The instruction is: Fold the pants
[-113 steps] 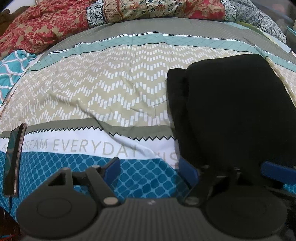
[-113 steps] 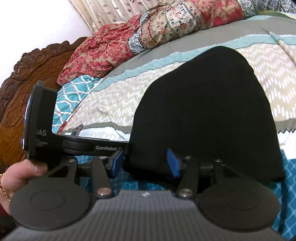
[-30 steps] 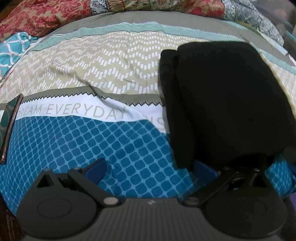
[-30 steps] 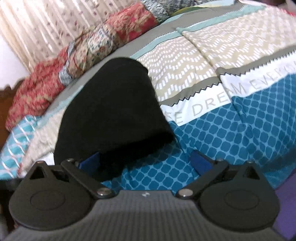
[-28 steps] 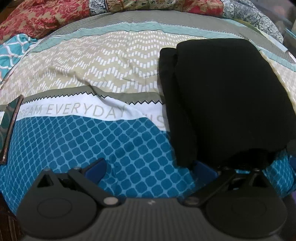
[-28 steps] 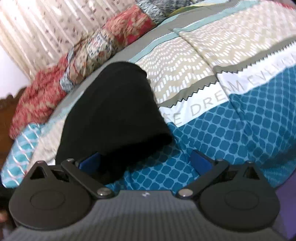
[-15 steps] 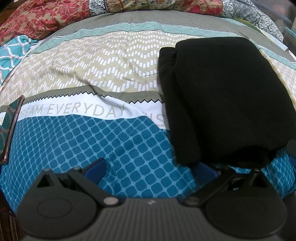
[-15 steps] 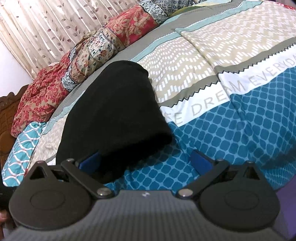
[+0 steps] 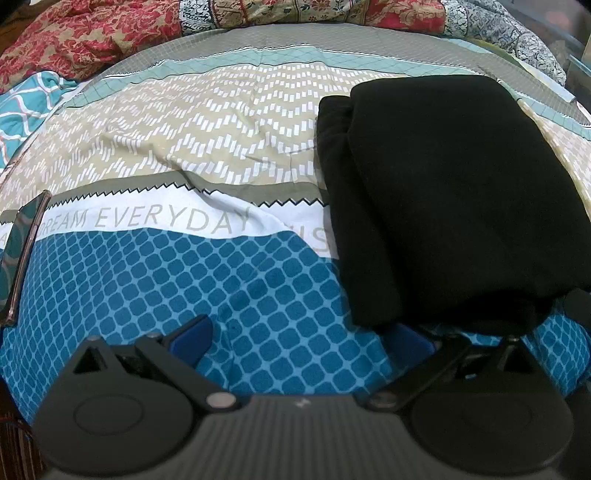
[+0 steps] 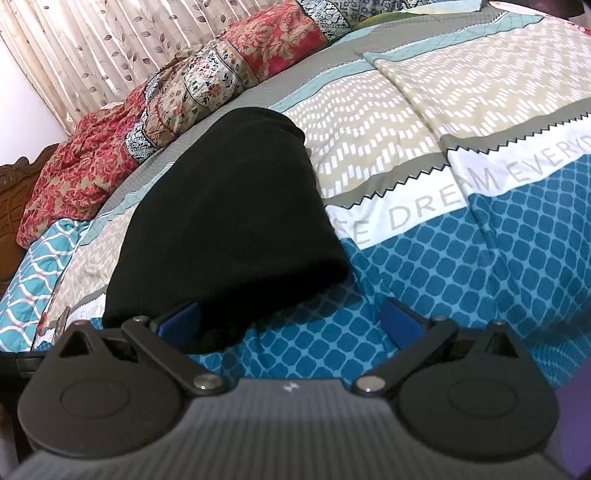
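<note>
Lying folded on the bedsheet (image 9: 184,177): one pair of black pants (image 9: 450,192), a soft, matte, thick rectangular stack with rounded corners. Its long axis runs from the near blue-lattice band of the sheet away toward the quilt at the head of the bed; a narrower under-layer shows along its left edge in the left wrist view.

Left gripper (image 9: 299,336): one, black body with blue pads, jaws spread wide, empty, hovering over the blue lattice just short of the pants' near edge, its right pad close under that edge.

Right gripper (image 10: 290,319): one, same build, jaws spread wide, holding nothing; its left pad sits at the pants' (image 10: 229,206) near edge, though contact cannot be told.

Bedsheet: one, cotton-look print, in bands of blue lattice, white with grey lettering, beige chevron, teal and grey.

Quilt (image 9: 96,33): one, red floral patchwork, bunched beyond the pants.

Phone (image 9: 20,258): one, dark and glossy, well left of the pants.

Curtain (image 10: 96,48): pleated, leaf-printed, behind the quilt (image 10: 207,77).
</note>
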### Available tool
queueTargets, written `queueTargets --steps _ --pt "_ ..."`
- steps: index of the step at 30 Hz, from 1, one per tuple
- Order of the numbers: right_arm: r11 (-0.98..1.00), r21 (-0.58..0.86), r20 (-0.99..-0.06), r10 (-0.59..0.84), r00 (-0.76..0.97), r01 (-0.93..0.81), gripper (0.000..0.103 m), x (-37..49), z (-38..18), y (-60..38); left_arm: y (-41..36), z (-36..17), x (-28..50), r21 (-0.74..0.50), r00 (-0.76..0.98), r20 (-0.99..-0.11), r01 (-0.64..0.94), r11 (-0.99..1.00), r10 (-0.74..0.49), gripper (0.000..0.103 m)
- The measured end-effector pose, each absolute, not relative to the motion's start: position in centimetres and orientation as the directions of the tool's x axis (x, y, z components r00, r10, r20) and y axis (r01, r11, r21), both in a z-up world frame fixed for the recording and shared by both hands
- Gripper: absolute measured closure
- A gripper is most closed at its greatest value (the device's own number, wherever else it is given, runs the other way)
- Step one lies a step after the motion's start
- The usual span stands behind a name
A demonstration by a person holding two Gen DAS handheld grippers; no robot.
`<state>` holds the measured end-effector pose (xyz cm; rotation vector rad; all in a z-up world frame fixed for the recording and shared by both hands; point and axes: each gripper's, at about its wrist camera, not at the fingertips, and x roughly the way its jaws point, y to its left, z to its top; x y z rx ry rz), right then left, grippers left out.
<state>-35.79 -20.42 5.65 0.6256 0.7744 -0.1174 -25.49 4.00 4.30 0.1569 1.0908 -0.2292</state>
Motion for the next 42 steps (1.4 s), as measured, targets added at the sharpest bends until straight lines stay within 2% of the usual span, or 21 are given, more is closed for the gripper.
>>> queueTargets --steps 6,12,22,36,42 --pt "0.822 0.473 -0.694 0.123 0.710 0.319 0.000 -35.6 5.7 -20.3 4.2 4.3 -25.5 -0.003 0.440 -0.890 0.255 0.967 -0.119 0.000" --pt "0.874 0.367 -0.771 0.096 0.630 0.317 0.000 -34.0 6.2 -19.1 4.6 4.2 -25.7 -0.019 0.441 -0.888 0.252 0.968 -0.132 0.000" --pt "0.910 0.260 -0.821 0.033 0.569 0.323 0.000 -32.9 6.1 -17.8 4.7 4.2 -25.8 -0.022 0.433 -0.893 0.233 0.972 -0.124 0.000" --pt "0.918 0.216 -0.839 0.000 0.544 0.333 0.000 -32.0 6.1 -17.0 4.5 3.9 -25.7 0.000 0.421 -0.901 0.248 0.969 -0.108 0.000" --pt "0.919 0.135 -0.853 -0.082 0.515 0.370 0.000 -31.7 6.5 -16.4 4.5 3.9 -25.7 -0.001 0.421 -0.900 0.248 0.969 -0.109 0.000"
